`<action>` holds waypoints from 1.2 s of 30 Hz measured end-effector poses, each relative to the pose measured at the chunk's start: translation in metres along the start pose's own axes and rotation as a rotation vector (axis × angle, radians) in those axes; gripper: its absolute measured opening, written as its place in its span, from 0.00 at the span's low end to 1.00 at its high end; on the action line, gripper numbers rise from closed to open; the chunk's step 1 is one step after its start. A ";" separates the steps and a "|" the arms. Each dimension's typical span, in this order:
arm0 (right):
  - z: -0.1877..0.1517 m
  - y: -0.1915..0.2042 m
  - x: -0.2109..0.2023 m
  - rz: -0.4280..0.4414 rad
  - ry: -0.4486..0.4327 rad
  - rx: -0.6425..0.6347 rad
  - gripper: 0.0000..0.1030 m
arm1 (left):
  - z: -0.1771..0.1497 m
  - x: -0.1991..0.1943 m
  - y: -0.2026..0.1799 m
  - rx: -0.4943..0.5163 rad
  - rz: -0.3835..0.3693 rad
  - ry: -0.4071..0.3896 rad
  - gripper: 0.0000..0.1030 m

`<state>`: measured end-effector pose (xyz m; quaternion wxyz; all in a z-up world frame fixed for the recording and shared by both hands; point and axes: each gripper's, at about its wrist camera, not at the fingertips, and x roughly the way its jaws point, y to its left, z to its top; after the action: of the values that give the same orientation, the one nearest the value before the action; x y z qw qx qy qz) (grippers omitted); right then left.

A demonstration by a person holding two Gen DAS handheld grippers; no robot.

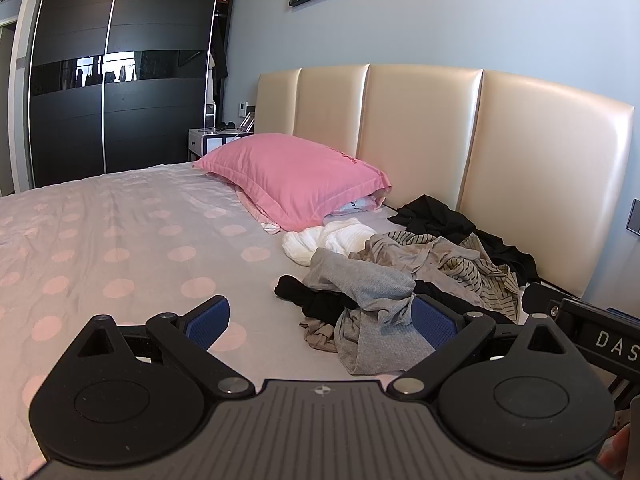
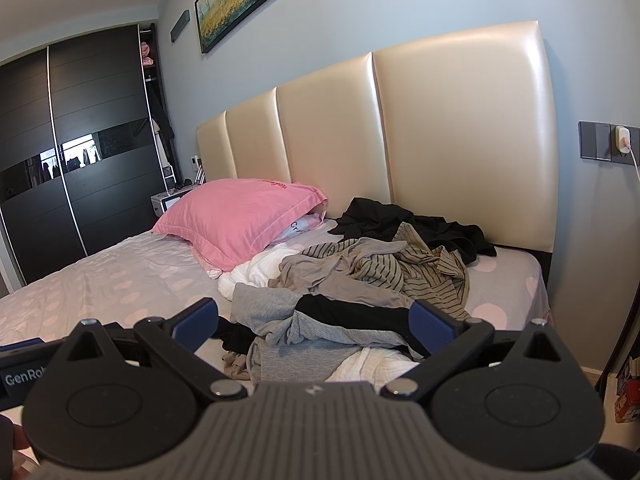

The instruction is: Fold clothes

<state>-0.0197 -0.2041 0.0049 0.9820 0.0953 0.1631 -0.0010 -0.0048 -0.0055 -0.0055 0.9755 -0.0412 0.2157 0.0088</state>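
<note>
One pink pillow (image 1: 296, 178) and one heap of clothes (image 1: 400, 276) lie by the bed's (image 1: 120, 240) headboard edge. My left gripper (image 1: 320, 322) and right gripper (image 2: 314, 324) gape wide, holding nothing.

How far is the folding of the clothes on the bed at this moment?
Nothing looks folded yet. The clothes pile lies crumpled on the bed beside the pink pillow. The left gripper and right gripper are open and hold nothing. All garments, including the grey one, remain to fold.

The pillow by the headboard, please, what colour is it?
Plain pink fabric pillow; clearest in the right wrist view.
</note>
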 end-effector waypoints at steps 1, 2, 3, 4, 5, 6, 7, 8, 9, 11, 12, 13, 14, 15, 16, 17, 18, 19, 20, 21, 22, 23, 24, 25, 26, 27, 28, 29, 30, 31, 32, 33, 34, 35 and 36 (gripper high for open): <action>0.000 0.000 0.000 0.000 0.001 0.000 0.99 | 0.000 0.000 0.000 0.000 0.001 0.002 0.96; 0.000 0.000 0.000 0.001 0.002 -0.001 0.99 | 0.000 0.001 0.000 0.000 0.002 0.003 0.96; 0.000 0.000 0.001 0.002 0.003 -0.001 0.99 | 0.000 0.001 0.000 0.001 0.002 0.004 0.96; 0.000 0.000 0.001 0.002 0.003 -0.001 0.99 | 0.000 0.001 0.000 0.000 0.002 0.005 0.96; 0.001 -0.001 0.001 0.002 0.004 -0.001 0.99 | 0.000 0.001 0.000 0.000 0.002 0.006 0.96; 0.001 -0.001 0.001 0.003 0.005 -0.001 0.99 | 0.000 0.001 0.000 0.001 0.002 0.006 0.96; 0.001 -0.001 0.002 0.004 0.006 -0.001 0.99 | 0.000 0.002 0.000 0.002 0.003 0.006 0.96; 0.001 0.000 0.002 0.005 0.007 -0.001 0.99 | 0.000 0.002 0.001 0.003 0.003 0.007 0.96; 0.001 0.000 0.003 0.006 0.010 -0.001 0.99 | 0.000 0.002 0.001 0.004 0.004 0.008 0.96; 0.001 -0.001 0.005 0.014 0.020 0.000 0.99 | -0.001 0.003 0.001 0.005 0.006 0.012 0.96; 0.002 -0.002 0.007 0.021 0.027 0.001 0.99 | -0.001 0.004 0.002 0.005 0.006 0.015 0.96; 0.002 -0.002 0.008 0.025 0.035 0.000 0.99 | -0.002 0.005 0.002 0.005 0.005 0.021 0.96; 0.002 -0.002 0.009 0.028 0.041 -0.003 0.99 | -0.003 0.005 0.003 0.004 0.003 0.027 0.96; 0.002 -0.002 0.010 0.030 0.047 -0.010 0.99 | -0.004 0.006 0.005 0.003 -0.001 0.038 0.96; 0.003 -0.001 0.011 0.035 0.058 -0.017 0.99 | -0.004 0.008 0.007 0.001 -0.002 0.052 0.96; 0.003 0.000 0.014 0.045 0.075 -0.024 0.99 | -0.005 0.009 0.010 -0.002 -0.001 0.066 0.96; 0.005 0.000 0.017 0.060 0.100 -0.027 0.99 | -0.005 0.011 0.013 -0.005 0.003 0.076 0.96; 0.006 -0.001 0.021 0.081 0.125 -0.025 0.99 | -0.005 0.012 0.017 -0.009 0.011 0.085 0.96; 0.007 -0.002 0.026 0.101 0.152 -0.020 0.99 | -0.005 0.013 0.022 -0.012 0.018 0.094 0.96; 0.008 -0.002 0.031 0.114 0.179 -0.017 0.99 | -0.005 0.013 0.026 -0.013 0.025 0.103 0.96; 0.008 -0.001 0.036 0.123 0.202 -0.017 0.99 | -0.004 0.014 0.031 -0.012 0.034 0.111 0.96; 0.009 0.000 0.041 0.130 0.220 -0.023 0.99 | -0.004 0.015 0.036 -0.009 0.044 0.118 0.96; 0.012 0.003 0.046 0.138 0.230 -0.039 0.99 | -0.003 0.016 0.041 -0.004 0.058 0.126 0.96; 0.014 0.005 0.051 0.150 0.231 -0.062 0.99 | -0.003 0.017 0.046 0.001 0.072 0.134 0.96; 0.018 0.008 0.057 0.164 0.228 -0.088 0.99 | -0.003 0.019 0.051 0.007 0.086 0.142 0.96; 0.022 0.011 0.064 0.172 0.224 -0.120 0.99 | -0.003 0.020 0.056 0.011 0.099 0.150 0.96; 0.026 0.014 0.072 0.169 0.226 -0.161 0.99 | -0.003 0.021 0.062 0.014 0.112 0.159 0.96; 0.029 0.017 0.083 0.167 0.238 -0.195 0.99 | -0.003 0.023 0.068 0.013 0.123 0.169 0.96; 0.033 0.018 0.095 0.167 0.253 -0.222 0.99 | -0.003 0.025 0.074 0.008 0.133 0.177 0.96; 0.036 0.020 0.108 0.165 0.273 -0.240 0.99 | -0.004 0.028 0.080 0.004 0.143 0.186 0.96; 0.038 0.020 0.122 0.163 0.299 -0.249 0.99 | -0.004 0.030 0.086 0.000 0.151 0.194 0.96; 0.039 0.020 0.136 0.161 0.328 -0.263 0.99 | -0.005 0.033 0.092 -0.005 0.160 0.203 0.96; 0.038 0.021 0.149 0.162 0.352 -0.283 0.99 | -0.006 0.036 0.098 -0.008 0.169 0.211 0.96; 0.037 0.022 0.162 0.164 0.372 -0.306 0.98 | -0.008 0.038 0.104 -0.008 0.180 0.221 0.96; 0.035 0.023 0.174 0.163 0.381 -0.326 0.98 | -0.010 0.041 0.110 -0.008 0.191 0.232 0.96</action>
<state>0.1568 -0.1833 -0.0135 0.9328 -0.0530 0.3348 0.1226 0.0244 0.1034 -0.0405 0.9387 -0.0251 0.3298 0.0976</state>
